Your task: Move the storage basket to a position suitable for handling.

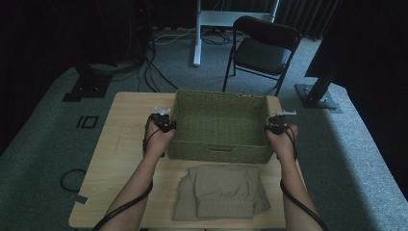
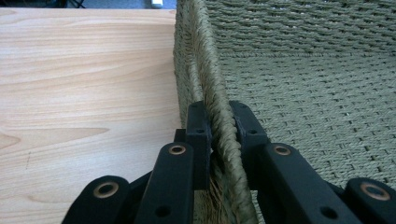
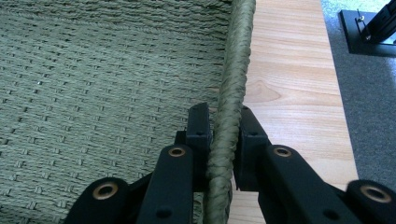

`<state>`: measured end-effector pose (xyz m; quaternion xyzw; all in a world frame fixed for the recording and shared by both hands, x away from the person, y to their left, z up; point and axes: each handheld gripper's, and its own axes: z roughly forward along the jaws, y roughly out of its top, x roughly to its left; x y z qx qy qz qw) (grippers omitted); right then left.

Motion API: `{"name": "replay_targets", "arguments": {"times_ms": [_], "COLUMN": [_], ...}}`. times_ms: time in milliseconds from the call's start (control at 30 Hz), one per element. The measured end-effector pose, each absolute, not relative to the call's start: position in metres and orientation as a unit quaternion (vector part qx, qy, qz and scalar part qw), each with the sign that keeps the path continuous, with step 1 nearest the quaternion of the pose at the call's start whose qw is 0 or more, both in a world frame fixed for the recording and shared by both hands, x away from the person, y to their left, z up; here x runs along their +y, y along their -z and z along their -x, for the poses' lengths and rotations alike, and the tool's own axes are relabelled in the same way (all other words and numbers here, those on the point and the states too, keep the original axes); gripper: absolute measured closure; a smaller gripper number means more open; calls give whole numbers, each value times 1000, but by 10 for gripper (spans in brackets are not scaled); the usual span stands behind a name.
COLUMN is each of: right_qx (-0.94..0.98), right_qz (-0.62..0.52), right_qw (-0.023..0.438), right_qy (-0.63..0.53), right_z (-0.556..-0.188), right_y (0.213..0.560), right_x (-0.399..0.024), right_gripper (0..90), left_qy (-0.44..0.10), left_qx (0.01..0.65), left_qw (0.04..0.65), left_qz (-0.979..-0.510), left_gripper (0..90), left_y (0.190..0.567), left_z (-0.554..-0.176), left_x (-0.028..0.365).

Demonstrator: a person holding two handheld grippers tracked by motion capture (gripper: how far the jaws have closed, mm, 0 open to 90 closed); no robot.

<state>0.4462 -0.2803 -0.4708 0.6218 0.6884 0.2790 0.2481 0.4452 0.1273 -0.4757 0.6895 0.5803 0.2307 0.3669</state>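
- Woven green fibre makes up the basket (image 1: 219, 126), which sits on the worktop (image 1: 125, 134) between the two hands, its interior bare.
- Left hand-held gripper (image 2: 219, 122) is clamped on the basket's left rim, one jaw outside the wall and one inside; from above the same left hand-held gripper (image 1: 162, 122) sits at the left edge.
- Right hand-held gripper (image 3: 224, 122) pinches the braided right rim in the same way, and appears at the right edge (image 1: 276, 124) in the high view.
- Handling, as a judgement: the basket looks light and fairly stiff, yet the walls may flex, so an even grip at the thick braided rim on both sides suits it; the rough weave should not slip.
- Just behind the grippers, toward the person, lies a folded beige garment (image 1: 219, 192), soft and limp.
- Pale wood-grain worktop, smooth and flat.
- Beyond the grippers, grey carpet (image 1: 365, 159), a black folding chair (image 1: 262, 50), floor cables and dark curtains; the light is dim.
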Motion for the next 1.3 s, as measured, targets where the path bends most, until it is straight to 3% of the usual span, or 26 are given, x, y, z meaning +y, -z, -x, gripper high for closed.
{"name": "replay_targets", "arguments": {"times_ms": [1067, 1167, 1300], "right_qx": [687, 689, 688], "right_qz": [-625, -622, -622], "right_qw": [240, 242, 231], "right_qy": [-284, -282, -294], "right_z": [-444, -444, -444], "right_y": [471, 471, 472], "right_x": [-309, -308, -310], "right_gripper": [789, 731, 620], "left_qy": [-224, -229, -221], "left_qx": [574, 564, 560], "left_qw": [367, 364, 364], "left_qz": [-697, -705, -711], "left_gripper": [795, 760, 645], "left_y": [475, 475, 474], "left_z": [-442, -442, -444], "left_x": [104, 103, 103]}}
